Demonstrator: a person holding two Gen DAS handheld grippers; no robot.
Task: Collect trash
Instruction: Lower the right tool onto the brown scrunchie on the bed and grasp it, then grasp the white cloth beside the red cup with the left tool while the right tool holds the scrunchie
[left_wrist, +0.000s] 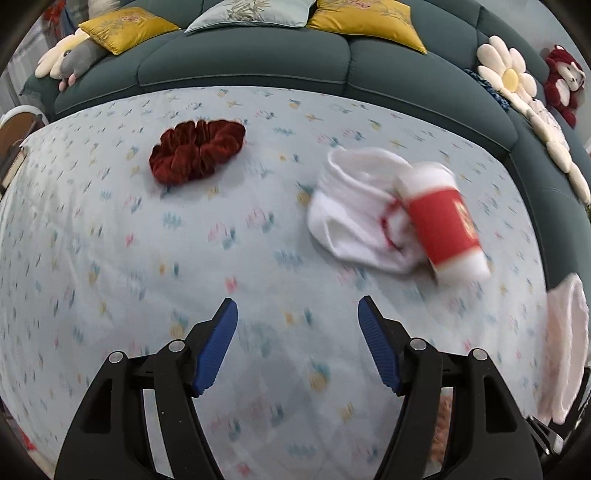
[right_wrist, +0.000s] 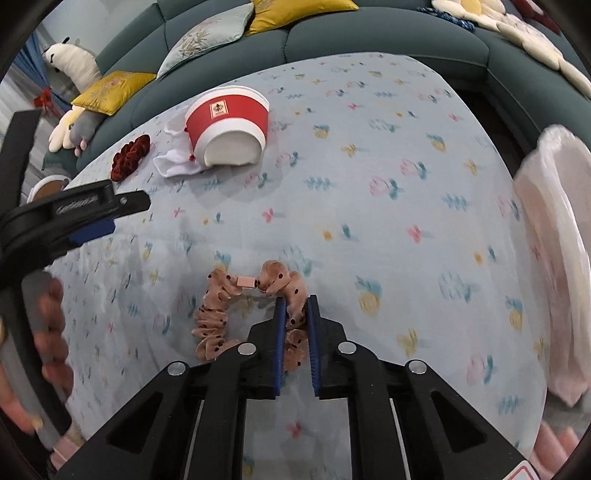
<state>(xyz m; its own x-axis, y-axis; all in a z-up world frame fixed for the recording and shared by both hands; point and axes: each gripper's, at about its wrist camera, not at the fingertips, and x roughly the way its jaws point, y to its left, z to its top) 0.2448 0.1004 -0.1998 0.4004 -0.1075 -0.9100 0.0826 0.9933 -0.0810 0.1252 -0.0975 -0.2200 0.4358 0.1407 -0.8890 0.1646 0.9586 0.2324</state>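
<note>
My right gripper (right_wrist: 296, 308) is sitting at the bottom centre of the right wrist view, and its blue fingers (right_wrist: 279, 332) are pinching one side of a tan dotted scrunchie (right_wrist: 218, 314). The rest of that scrunchie is looping out to the left of the fingers over the flowered tablecloth (right_wrist: 369, 147), with a small pink tag on its upper edge.

My left gripper (left_wrist: 297, 325) is hovering low in the left wrist view with its fingers (left_wrist: 218, 347) spread wide and nothing between them. In the right wrist view it is reaching in from the left edge, held by my left hand (right_wrist: 48, 332).

The red and white paper cup (left_wrist: 443, 221) is lying on its side at the right of the left wrist view, blurred, and it is touching a white sock (left_wrist: 354, 210) that has a red loop on it. In the right wrist view the same cup (right_wrist: 229, 122) is lying in the upper left, bottom toward the camera, with the sock just to its left.

A dark red scrunchie (left_wrist: 195, 149) is resting in the upper left of the left wrist view, well apart from the cup. A pale pink plastic bag (right_wrist: 554, 258) is hanging at the right edge of the right wrist view. A teal sofa (left_wrist: 258, 62) with yellow cushions (left_wrist: 125, 27) is curving around the far side of the table.
</note>
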